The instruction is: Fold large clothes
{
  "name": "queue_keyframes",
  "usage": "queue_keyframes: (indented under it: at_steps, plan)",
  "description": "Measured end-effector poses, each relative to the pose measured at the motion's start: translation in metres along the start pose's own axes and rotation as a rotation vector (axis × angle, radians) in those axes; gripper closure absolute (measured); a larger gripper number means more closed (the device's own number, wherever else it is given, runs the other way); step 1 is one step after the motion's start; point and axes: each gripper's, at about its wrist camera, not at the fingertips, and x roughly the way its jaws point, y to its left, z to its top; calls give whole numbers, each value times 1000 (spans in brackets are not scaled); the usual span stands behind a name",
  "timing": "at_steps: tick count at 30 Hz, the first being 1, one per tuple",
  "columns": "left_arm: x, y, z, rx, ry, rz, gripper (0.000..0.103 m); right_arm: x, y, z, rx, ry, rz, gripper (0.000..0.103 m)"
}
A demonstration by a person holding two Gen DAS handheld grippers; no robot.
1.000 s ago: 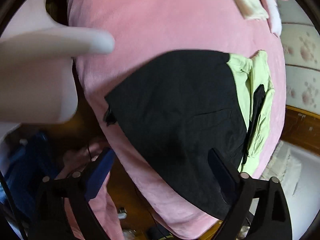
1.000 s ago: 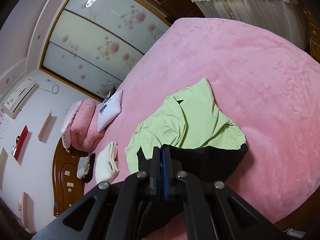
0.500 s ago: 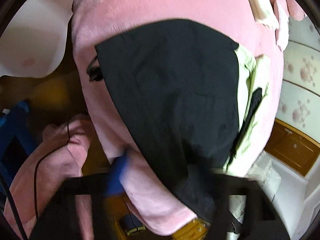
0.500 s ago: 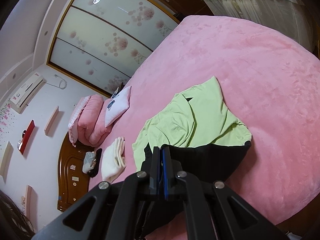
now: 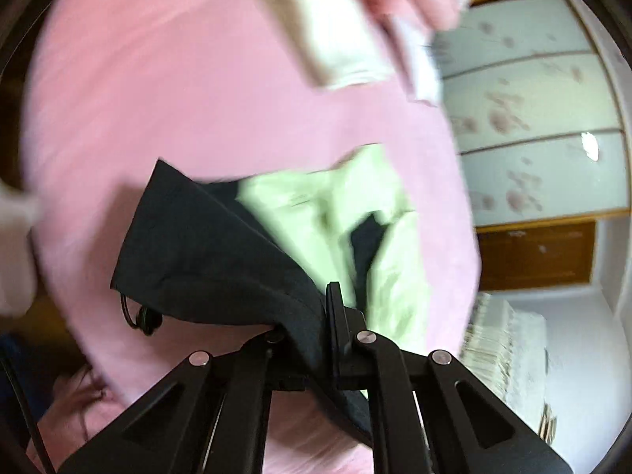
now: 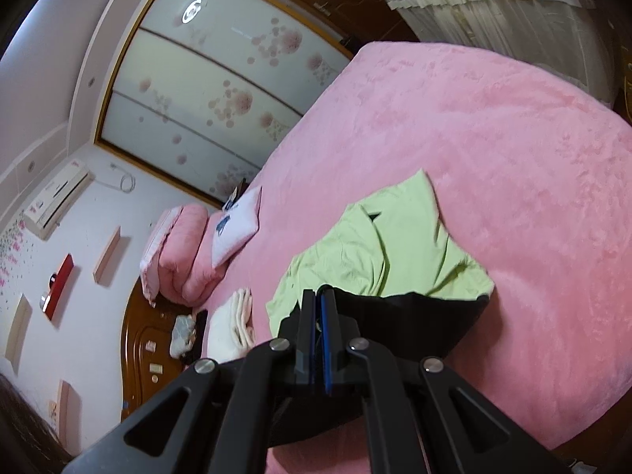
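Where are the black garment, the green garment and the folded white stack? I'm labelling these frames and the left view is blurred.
black garment [image 5: 205, 252]: left wrist view, on its broad lifted panel.
green garment [image 6: 379, 252]: right wrist view, on its crumpled middle.
folded white stack [image 6: 233, 324]: right wrist view, on its top layer.

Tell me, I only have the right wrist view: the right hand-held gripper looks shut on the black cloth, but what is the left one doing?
Observer: The left hand-held gripper is shut on the black cloth too, pinching an edge that rises off the bed.
Operator: Does anything hang from that cloth on your side?
Observer: Yes, a thin black cord dangles at its lower left corner, out of your view.
Operator: I see the green cloth lying behind the black one. Same from the left?
Observer: There the green cloth shows a dark patch in its middle, though that picture is blurred.
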Motion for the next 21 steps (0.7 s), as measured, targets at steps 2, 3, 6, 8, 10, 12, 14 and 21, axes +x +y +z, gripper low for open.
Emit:
queue_keyframes:
  at_steps: [2,3,6,8,10,12,14,21]
  plan:
    - [8,-39,16,58,-10,-33,99,5,3,14,-10,-20,-18,101]
    - [11,-53,21,88,-15,-33,99,7,3,20,-11,-23,-25,101]
    - [30,-106,38,190,-29,-48,99,18,7,42,-14,-50,-52,101]
    - [49,-144,50,257,-29,-64,99,30,14,61,-24,-74,-88,101]
    - [65,-175,60,316,-24,-65,99,41,19,76,-31,-96,-111,101]
    - [85,-206,69,385,-12,-43,99,53,24,90,-43,-122,-145,101]
    - [110,-235,80,447,-1,-35,99,73,32,105,-93,-152,-186,101]
    - [196,-287,107,560,58,73,99,153,26,147,-157,-179,-259,101]
